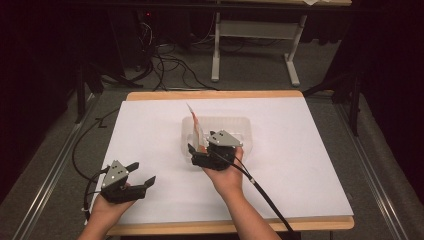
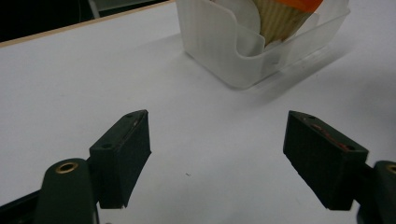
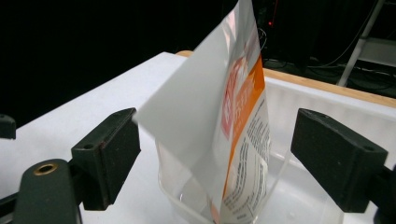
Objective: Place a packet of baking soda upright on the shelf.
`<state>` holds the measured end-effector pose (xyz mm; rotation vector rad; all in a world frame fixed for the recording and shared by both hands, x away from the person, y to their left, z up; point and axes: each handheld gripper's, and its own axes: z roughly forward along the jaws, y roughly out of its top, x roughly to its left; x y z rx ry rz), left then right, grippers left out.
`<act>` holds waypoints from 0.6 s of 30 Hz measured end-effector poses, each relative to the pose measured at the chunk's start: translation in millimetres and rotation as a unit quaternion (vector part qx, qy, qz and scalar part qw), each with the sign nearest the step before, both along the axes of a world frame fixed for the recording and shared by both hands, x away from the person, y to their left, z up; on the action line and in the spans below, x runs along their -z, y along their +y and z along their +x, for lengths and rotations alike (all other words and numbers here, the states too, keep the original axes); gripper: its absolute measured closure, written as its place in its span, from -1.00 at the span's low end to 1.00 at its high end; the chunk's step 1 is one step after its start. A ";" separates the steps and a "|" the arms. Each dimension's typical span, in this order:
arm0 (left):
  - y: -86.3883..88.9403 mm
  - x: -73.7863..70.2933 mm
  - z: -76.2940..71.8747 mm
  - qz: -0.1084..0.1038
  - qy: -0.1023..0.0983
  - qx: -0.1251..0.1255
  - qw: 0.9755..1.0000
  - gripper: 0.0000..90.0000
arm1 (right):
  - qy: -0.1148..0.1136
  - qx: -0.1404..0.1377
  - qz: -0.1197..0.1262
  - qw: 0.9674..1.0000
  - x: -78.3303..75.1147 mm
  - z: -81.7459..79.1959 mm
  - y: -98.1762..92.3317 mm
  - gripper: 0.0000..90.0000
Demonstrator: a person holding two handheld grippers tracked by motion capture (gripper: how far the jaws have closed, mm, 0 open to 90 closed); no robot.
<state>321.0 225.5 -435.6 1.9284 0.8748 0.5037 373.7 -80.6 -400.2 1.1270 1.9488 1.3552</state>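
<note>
A: From the high view, what sits on the table (image 1: 150, 96)?

B: A white sheet (image 1: 300, 150) covers most of the wooden top. Near its middle, a little toward the far edge, stands a clear plastic tray (image 1: 241, 125) with rounded corners. A thin packet (image 1: 196, 126) stands upright at the tray's left end, white with an orange-red stripe.

A: And the grippers?

B: The right gripper (image 1: 199, 152) is at the tray's near left corner, jaws spread, beside the foot of the packet. The left gripper (image 1: 141, 173) rests near the sheet's near left corner, well apart from the tray, jaws spread on nothing. Each carries a grey three-cornered plate and trails a black cable.

A: The left gripper view?

B: Its two matte black jaws stand wide apart over bare white sheet. Beyond them is the tray (image 2: 233, 60), translucent and faintly ribbed, with a curved wall. Inside it shows a ridged tan piece under an orange band (image 2: 280, 14); I cannot tell what it is.

A: The right gripper view?

B: The jaws are spread either side of the packet (image 3: 219, 126), not squeezing it. It is glossy film, flat and pointed at the top, white on one face, orange with fine print on the other. Its foot sits inside the tray (image 3: 289, 200); the left jaw is just beside the white face, and I cannot tell whether they touch.
</note>
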 end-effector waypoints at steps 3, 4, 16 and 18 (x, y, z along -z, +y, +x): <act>0.4 -0.1 -0.4 0.000 0.000 -0.002 1.000 -0.48 | 0.004 -0.002 -0.002 1.000 1.2 -4.5 -3.3 -0.64; 0.4 0.0 -0.4 -0.002 -0.001 -0.004 1.000 -0.48 | 0.003 -0.004 -0.004 1.000 1.5 -6.7 -4.9 -0.64; 2.9 -0.1 -0.6 -0.001 0.000 -0.010 1.000 -0.48 | -0.002 -0.018 -0.019 1.000 -5.1 -36.8 -35.0 -0.62; 3.8 -0.2 -0.5 0.000 0.000 -0.011 1.000 -0.48 | -0.004 -0.018 -0.025 1.000 -7.3 -42.7 -44.1 -0.61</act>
